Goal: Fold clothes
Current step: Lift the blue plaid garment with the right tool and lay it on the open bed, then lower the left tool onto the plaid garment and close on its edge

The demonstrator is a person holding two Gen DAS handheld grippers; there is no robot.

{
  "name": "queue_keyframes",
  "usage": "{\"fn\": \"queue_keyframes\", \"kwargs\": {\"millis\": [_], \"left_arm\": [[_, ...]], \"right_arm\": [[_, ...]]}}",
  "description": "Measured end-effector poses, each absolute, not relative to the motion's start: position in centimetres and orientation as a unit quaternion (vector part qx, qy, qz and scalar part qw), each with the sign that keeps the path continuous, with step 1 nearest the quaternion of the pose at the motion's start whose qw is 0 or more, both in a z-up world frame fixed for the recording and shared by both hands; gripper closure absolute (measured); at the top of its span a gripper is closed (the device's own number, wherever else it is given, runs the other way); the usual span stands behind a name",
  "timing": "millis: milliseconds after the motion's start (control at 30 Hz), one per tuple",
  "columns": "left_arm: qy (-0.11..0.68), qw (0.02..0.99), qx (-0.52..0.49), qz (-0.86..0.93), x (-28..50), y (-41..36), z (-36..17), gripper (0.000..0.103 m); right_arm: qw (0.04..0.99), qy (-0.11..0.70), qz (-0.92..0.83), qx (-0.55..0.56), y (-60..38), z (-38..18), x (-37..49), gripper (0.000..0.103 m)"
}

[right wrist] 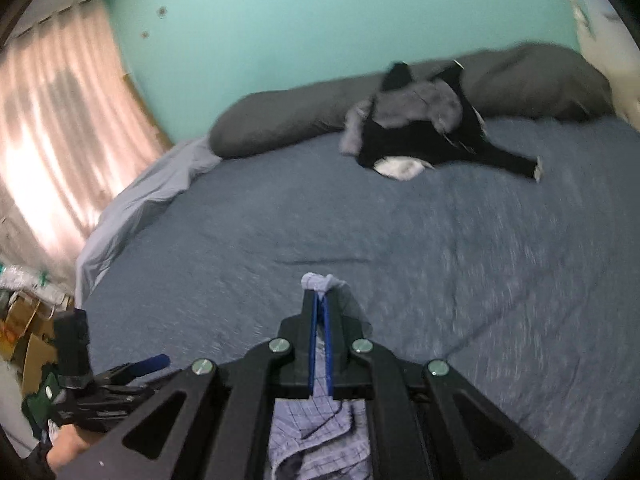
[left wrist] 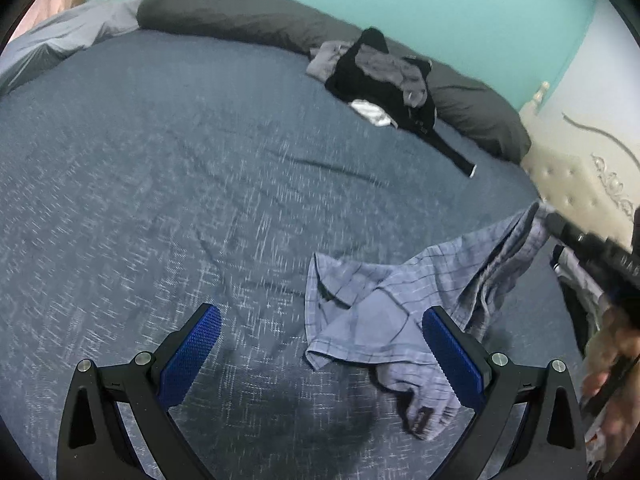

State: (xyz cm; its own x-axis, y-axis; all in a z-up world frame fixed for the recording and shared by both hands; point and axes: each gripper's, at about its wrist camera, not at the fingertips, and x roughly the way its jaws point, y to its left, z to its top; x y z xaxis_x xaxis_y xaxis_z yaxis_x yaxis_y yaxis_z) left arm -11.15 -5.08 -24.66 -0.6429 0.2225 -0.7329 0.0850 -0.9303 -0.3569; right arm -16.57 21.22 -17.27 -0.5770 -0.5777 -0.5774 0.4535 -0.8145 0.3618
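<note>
A light blue checked shirt lies crumpled on the blue bedspread, with one end lifted toward the right. My left gripper hangs open above the bedspread, its right finger over the shirt's edge and nothing between the fingers. My right gripper is shut on a bunch of the checked shirt, which pokes out past the fingertips and hangs below them. In the left wrist view my right gripper enters from the right edge holding the raised end.
A pile of black, grey and white clothes lies at the far side by the dark grey pillows. A cream headboard stands at the right. A curtain and boxes are left of the bed.
</note>
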Motion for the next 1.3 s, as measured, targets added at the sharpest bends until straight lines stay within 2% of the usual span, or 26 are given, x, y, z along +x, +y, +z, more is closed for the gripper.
{"fn": "queue_keyframes", "kwargs": {"millis": [233,700,967,1300], "left_arm": [[-0.165,0.063,-0.441,0.88,-12.7,-2.6,-26.9,0.0],[-0.138,0.104,-0.458,0.872,-13.9,1.1,-28.7,0.0],[-0.125,0.137,-0.458,0.869,-14.0,2.9,-28.3,0.0],[-0.102,0.18,-0.452,0.868,-14.7,5.9,-27.6,0.001]], "right_arm": [[0.245,-0.166,-0.878,0.376,25.0,-23.5,-17.7,0.1],[0.193,-0.259,-0.844,0.429,29.8,-29.2,-17.0,0.096],[0.13,-0.299,-0.842,0.43,33.2,-30.1,-17.5,0.094],[0.109,-0.326,-0.844,0.411,34.9,-29.9,-17.4,0.093]]}}
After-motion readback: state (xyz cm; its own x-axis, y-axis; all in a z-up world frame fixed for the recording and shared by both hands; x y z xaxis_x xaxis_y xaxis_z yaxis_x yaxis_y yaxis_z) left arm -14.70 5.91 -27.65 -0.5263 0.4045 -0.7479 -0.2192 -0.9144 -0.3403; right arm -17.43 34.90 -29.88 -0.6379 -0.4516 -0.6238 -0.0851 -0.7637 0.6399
